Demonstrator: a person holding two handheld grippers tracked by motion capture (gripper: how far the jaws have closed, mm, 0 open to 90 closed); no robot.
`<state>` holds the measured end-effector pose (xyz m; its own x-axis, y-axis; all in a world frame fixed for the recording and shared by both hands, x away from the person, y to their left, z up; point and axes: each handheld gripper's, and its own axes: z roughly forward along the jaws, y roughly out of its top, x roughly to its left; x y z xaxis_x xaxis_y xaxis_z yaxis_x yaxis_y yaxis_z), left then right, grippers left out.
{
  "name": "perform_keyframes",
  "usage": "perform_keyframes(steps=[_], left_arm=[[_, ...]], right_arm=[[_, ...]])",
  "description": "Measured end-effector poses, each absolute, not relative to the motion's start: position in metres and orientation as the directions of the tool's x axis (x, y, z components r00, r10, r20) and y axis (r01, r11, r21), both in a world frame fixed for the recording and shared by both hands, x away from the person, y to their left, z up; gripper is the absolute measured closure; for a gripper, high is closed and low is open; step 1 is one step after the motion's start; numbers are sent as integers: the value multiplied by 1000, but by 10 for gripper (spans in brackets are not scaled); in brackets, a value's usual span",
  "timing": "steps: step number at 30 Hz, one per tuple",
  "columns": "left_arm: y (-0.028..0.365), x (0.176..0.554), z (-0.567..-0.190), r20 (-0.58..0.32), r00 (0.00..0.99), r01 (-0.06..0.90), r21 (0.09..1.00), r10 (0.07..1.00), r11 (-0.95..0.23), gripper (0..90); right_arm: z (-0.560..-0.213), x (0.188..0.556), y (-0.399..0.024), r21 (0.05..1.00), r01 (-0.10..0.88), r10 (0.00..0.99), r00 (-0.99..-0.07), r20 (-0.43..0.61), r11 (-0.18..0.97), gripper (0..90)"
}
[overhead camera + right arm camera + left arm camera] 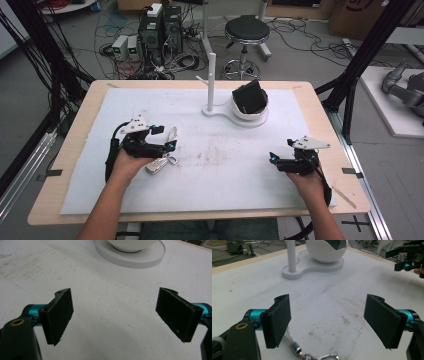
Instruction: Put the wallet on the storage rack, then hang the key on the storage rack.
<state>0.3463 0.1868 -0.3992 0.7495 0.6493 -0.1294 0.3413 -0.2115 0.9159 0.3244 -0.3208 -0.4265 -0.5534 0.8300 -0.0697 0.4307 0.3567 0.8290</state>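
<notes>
A bunch of keys point(159, 165) on a ring lies on the white mat, right beside my left hand. In the left gripper view its keyring chain point(298, 350) shows low between the jaws, close to the left pad point(278, 321). My left gripper point(165, 136) point(330, 320) is open with nothing between its pads. Over at the right of the mat, my right gripper point(281, 150) point(117, 315) is also open and holds nothing. A white stand point(211, 107) point(312, 266) with an upright post point(211, 75) carries a white bowl point(250, 114) point(325, 252) holding a black object point(249, 97).
A white foam mat point(220, 165) covers the wooden table point(70, 150). The right gripper point(409, 260) shows far off in the left gripper view. The stand's round base point(130, 256) lies ahead of the right gripper. A stool point(246, 32), computers and cables stand beyond the table.
</notes>
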Motion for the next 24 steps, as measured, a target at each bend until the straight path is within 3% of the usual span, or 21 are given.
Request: perform_keyframes(steps=[24], left_arm=[[189, 347, -404, -100, 732, 339, 911, 673, -234, 213]], right_arm=[[-425, 324, -315, 828, 414, 817, -570, -88, 378, 147]])
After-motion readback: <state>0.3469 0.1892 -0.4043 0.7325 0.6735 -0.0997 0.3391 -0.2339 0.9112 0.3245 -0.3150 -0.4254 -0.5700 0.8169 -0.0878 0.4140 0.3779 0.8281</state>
